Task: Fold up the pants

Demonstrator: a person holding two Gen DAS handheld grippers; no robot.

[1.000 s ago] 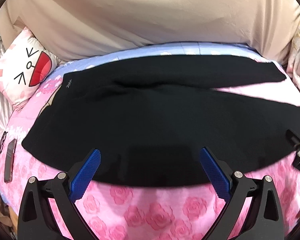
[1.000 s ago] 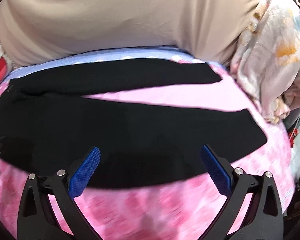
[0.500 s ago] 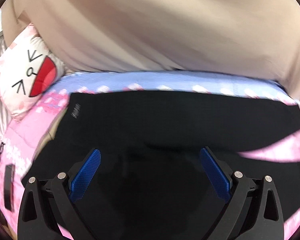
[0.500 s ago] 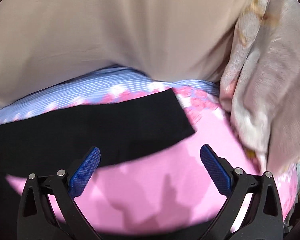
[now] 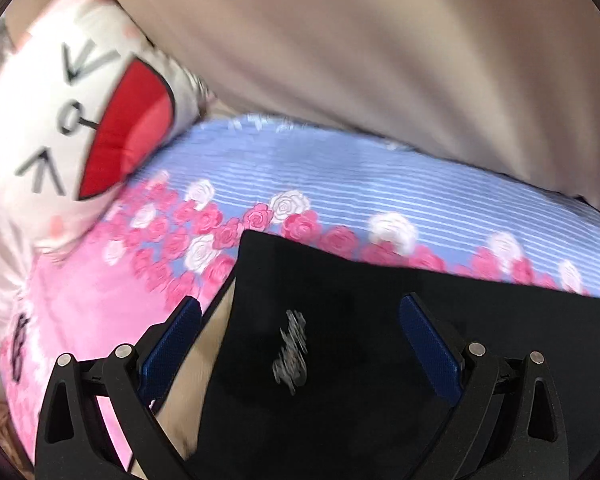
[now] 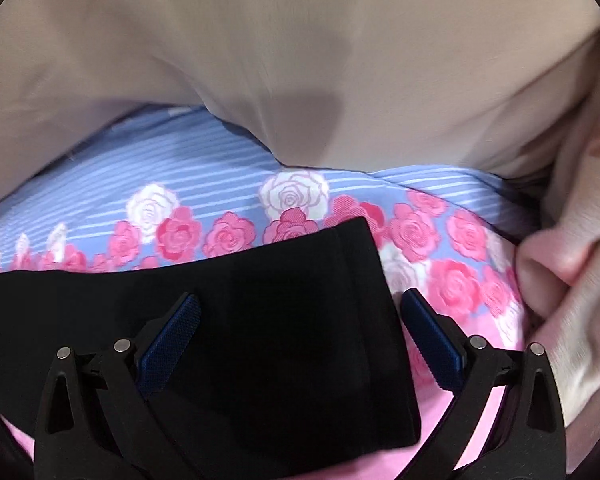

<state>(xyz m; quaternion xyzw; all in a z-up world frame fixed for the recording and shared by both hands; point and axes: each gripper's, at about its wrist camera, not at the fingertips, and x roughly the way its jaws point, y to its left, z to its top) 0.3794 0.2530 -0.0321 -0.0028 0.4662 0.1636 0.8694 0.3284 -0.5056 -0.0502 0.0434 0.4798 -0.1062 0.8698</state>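
Note:
Black pants (image 5: 380, 320) lie flat on a pink and blue rose-print bed cover (image 5: 300, 168). In the left wrist view their waist corner with a silver logo (image 5: 290, 354) sits between the blue pads of my left gripper (image 5: 300, 332), which is open just above it. In the right wrist view the far leg's cuff end (image 6: 300, 320) lies between the pads of my right gripper (image 6: 300, 332), also open and close over the cloth. Neither gripper holds anything.
A beige curtain or sheet (image 6: 300, 60) hangs along the bed's far side. A white cartoon-face pillow (image 5: 80, 112) rests at the left. A bundle of pale blanket (image 6: 572, 260) sits at the right, near the cuff.
Both grippers moved forward across the pants from the near edge to the far edge: the left now over the waist corner, the right over the far leg's cuff. Both stayed open.

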